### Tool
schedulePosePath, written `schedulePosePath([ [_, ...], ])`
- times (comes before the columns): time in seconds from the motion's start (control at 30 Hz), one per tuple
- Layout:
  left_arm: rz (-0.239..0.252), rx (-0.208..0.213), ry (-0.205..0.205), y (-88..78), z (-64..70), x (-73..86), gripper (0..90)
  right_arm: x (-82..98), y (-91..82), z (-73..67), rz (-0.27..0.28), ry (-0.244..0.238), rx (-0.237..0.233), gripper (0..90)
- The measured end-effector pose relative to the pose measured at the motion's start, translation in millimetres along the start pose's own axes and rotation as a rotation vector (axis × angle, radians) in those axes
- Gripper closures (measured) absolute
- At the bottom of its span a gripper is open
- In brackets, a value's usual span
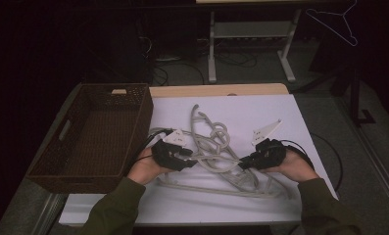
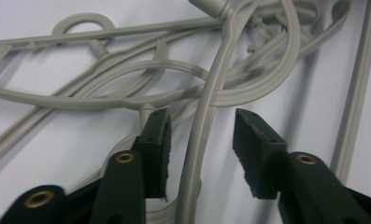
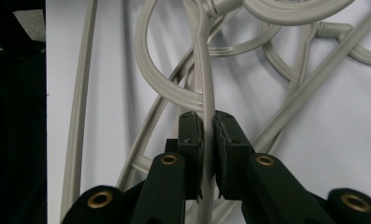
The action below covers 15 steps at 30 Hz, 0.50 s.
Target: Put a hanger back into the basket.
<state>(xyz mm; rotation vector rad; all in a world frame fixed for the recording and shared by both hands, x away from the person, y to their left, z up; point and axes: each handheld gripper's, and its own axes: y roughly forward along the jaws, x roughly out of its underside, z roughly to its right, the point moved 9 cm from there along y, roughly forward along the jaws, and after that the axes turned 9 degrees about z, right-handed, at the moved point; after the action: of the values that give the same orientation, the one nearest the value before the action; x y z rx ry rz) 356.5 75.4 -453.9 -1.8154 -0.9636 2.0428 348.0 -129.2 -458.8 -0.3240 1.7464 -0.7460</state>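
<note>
**Two claws work into a tangle of hangers**

White sheeting covers the surface (image 1: 260,110), and it gives the pale grey plastic little contrast, which may be why both hands work so close in. Nearest the person, two sleeved forearms come in from the bottom edge of the high view, one to each side of the pile, so that the knot of hangers (image 1: 216,152) lies between them and can be pulled from both ends.

At the person's right, the right claw (image 3: 208,135) is pressed together on a single hanger arm (image 3: 205,84); the pads pinch the thin bar from both sides. I judge this grip is meant to anchor or draw out one hanger while the rest stay put.

At the left, the left claw (image 2: 201,140) stands part spread, with a curved hanger bar (image 2: 206,121) running up between its pads and touching neither. It looks lined up to take that bar, though the pinch is not yet made.

Beyond the claws, the hangers overlap in loops and hooks, several threaded through one another, so no piece would lift free alone.

Farther left, touching the sheet's edge, sits a dark woven basket (image 1: 74,147), probably where separated hangers go. Behind the surface stand pale desk legs (image 1: 211,49) on a dim floor.
</note>
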Motion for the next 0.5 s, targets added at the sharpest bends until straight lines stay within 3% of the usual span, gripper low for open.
schedulePosePath([
  [0.33,-0.028,-0.004,0.021,4.4,1.9,3.8,75.6,-1.1,1.7,-1.9,0.000,-0.001,-0.016,81.2],
  [0.5,-0.035,0.012,0.019,3.9,3.6,5.1,77.2,-0.8,2.6,-2.3,-0.001,-0.006,-0.022,81.2],
])
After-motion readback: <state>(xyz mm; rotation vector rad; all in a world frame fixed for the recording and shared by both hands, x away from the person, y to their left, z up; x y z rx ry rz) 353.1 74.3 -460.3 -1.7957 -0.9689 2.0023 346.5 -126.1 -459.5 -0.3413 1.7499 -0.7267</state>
